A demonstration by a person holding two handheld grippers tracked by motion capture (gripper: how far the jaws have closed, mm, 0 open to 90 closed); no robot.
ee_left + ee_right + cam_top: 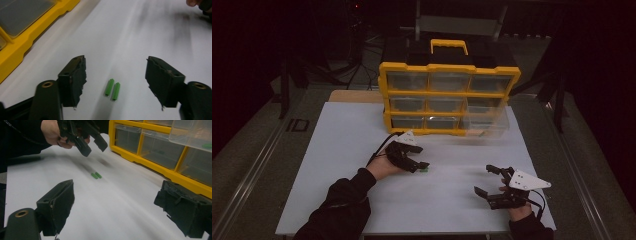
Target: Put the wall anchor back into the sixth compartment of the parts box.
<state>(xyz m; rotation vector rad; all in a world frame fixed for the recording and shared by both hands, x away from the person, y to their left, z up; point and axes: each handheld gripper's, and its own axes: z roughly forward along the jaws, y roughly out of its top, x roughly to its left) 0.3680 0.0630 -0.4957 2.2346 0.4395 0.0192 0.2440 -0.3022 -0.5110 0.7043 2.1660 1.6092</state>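
Two small green ribbed plugs [112, 89] lie side by side on the white board [342, 150]; they also show as a green speck [424, 170] in the high view and as a pair [96, 175] in the right gripper view. My left gripper [115, 66] hovers just over them, jaws apart, one on each side of the plugs, pads touching neither. In the high view this left gripper [419, 167] points right, a hand behind it. My right gripper [482, 179] rests near the front right edge, open and holding nothing [117, 192].
A yellow organizer [447, 95] with clear drawers stands at the back of the board, handle on top. One clear drawer [487, 122] at its lower right is pulled out, with something green inside [207, 145]. The yellow frame [22, 47] is close on the left gripper's left.
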